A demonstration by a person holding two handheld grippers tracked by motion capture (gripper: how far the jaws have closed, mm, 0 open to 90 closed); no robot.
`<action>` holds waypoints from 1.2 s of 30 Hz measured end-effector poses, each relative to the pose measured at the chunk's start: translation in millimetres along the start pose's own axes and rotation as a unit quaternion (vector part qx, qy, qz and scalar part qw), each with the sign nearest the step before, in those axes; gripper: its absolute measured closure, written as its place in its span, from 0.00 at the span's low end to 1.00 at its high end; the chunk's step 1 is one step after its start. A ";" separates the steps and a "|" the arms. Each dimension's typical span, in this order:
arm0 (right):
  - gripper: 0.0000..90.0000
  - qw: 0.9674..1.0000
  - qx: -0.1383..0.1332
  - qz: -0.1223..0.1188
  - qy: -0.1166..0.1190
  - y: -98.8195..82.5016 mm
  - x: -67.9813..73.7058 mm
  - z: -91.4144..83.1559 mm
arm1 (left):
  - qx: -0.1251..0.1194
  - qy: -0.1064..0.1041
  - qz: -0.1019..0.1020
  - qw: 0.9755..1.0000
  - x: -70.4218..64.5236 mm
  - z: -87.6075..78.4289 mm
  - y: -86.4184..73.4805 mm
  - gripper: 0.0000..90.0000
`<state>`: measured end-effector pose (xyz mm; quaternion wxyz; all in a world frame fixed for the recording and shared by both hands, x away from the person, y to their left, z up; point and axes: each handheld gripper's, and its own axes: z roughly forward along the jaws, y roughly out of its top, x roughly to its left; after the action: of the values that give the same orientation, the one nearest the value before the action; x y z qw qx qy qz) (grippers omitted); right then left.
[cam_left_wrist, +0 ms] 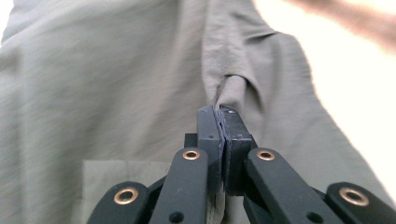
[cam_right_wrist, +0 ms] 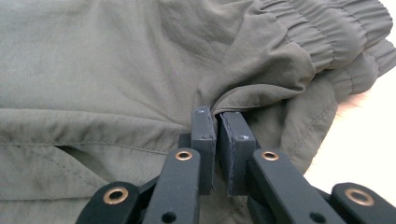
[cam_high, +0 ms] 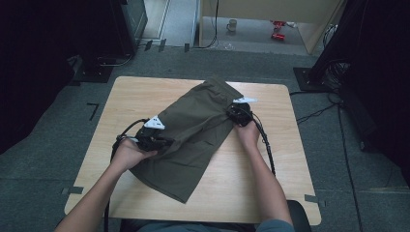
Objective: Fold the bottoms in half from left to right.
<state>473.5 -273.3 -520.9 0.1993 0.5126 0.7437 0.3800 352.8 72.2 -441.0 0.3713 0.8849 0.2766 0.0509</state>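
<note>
A person's forearms are coming in from the near edge of the light wooden square table point(cam_high: 251, 188), each hand carrying a black two-jaw gripper. Lying diagonally across the tabletop is an olive-green pair of thin woven shorts point(cam_high: 193, 140) — its near end is reaching toward the near-left part of the table, its far end is pointing toward the far edge.

The left gripper point(cam_high: 159, 140) is sitting at the left edge of the garment, a little nearer than the middle of the table. In the left gripper view the left gripper point(cam_left_wrist: 223, 116) is pinching a fold of the cloth point(cam_left_wrist: 140, 84), jaws pressed together with the fabric bunching up right at their tips.

Farther off and to the right, the right gripper point(cam_high: 237, 112) is sitting at the right edge of the shorts, its cable trailing back along the forearm. In the right gripper view the right gripper point(cam_right_wrist: 218, 116) is gripping a ridge of fabric point(cam_right_wrist: 116, 60) — the jaws are standing almost together, with just a slim gap, and the gathered elastic waistband point(cam_right_wrist: 322, 32) is lying just beyond them to the right.

On the grey floor beyond the table, a pale mug point(cam_high: 232, 25) is standing.
</note>
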 end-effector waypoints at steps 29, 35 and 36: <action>0.94 1.000 -0.002 -0.018 -0.013 -0.3 4.2 0.3 | -0.012 -0.074 0.047 0.996 -69.6 18.4 14.4 0.85; 0.94 1.000 -0.003 -0.020 -0.015 -0.4 4.8 0.3 | -0.026 -0.043 0.038 0.998 -45.4 5.8 12.7 0.93; 0.94 1.000 -0.002 -0.020 -0.016 -0.4 4.8 0.2 | -0.026 -0.039 0.035 0.998 -40.4 5.0 11.5 0.95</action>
<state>471.5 -268.9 -520.9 0.2198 0.5027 0.7500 0.3693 325.5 41.2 -432.1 0.4028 0.8854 0.2292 0.0368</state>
